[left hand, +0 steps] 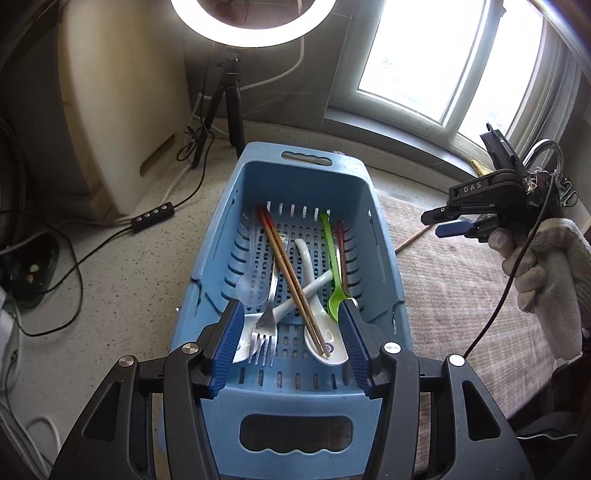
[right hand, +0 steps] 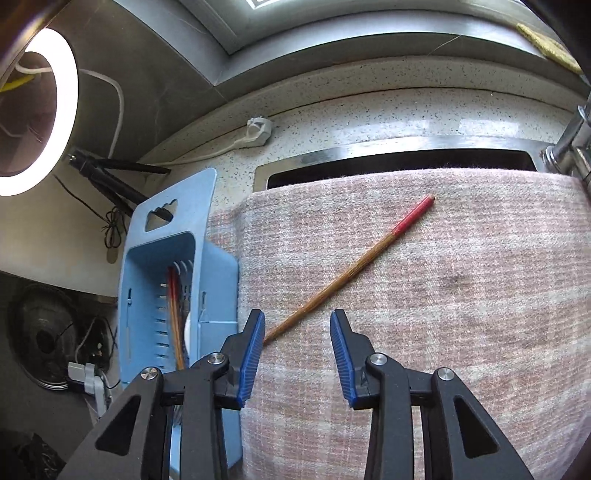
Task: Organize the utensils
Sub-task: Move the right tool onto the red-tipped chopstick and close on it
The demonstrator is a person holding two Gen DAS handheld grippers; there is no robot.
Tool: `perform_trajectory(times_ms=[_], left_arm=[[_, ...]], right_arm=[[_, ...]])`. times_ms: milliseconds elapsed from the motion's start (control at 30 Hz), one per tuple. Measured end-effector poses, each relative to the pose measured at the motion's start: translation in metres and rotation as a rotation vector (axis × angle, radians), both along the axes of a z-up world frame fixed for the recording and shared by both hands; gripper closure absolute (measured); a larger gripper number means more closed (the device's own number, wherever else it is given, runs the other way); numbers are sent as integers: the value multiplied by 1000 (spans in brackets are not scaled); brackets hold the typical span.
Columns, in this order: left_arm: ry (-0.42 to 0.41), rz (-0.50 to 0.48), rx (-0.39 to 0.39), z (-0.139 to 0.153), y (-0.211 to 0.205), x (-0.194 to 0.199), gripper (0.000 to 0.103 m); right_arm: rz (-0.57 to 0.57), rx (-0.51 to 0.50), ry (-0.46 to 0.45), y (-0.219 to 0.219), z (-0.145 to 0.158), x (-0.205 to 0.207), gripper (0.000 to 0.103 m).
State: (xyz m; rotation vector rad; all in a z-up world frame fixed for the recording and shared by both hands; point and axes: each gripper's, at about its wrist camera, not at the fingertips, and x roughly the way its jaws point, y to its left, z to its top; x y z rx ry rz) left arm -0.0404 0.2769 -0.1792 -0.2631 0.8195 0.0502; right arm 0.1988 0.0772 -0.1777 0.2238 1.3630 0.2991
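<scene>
A blue slotted basket (left hand: 221, 236) holds several utensils: a pair of red-tipped chopsticks (left hand: 291, 277), a metal fork (left hand: 267, 321), a white ceramic spoon (left hand: 325, 343), a green spoon (left hand: 334, 273), a clear spoon (left hand: 249, 284) and a further chopstick (left hand: 341, 254). My left gripper (left hand: 291, 317) is open, above the basket's near end, holding nothing. My right gripper (right hand: 297, 325) is open and empty above the cloth; it also shows in the left wrist view (left hand: 439, 223). One red-tipped chopstick (right hand: 351, 269) lies on the cloth just beyond its fingertips. The basket (right hand: 218, 273) stands at the cloth's left edge.
A pinkish woven cloth (right hand: 443, 295) covers a sink (right hand: 369, 153) with a tap (right hand: 572, 147) at right. A ring light (left hand: 255, 22) on a tripod (left hand: 229, 99) stands behind the basket. Cables and a controller (left hand: 153, 216) lie on the speckled counter. A window (left hand: 424, 62) is behind.
</scene>
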Motion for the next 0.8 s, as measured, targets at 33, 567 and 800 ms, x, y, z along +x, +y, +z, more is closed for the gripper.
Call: perform_trajectory(times_ms=[33,567,800], left_arm=[[0,6,-4,-1,1,-2,51],[4,85,-36,-11,16,-25,51],[6,73,-36,-10,11,-21,51]], right_arm=[[-4,-12,13,2,-5,4,78],[-83,-117,111,5,-39,29,84],[-117,-101,167,4,-42,30,84]])
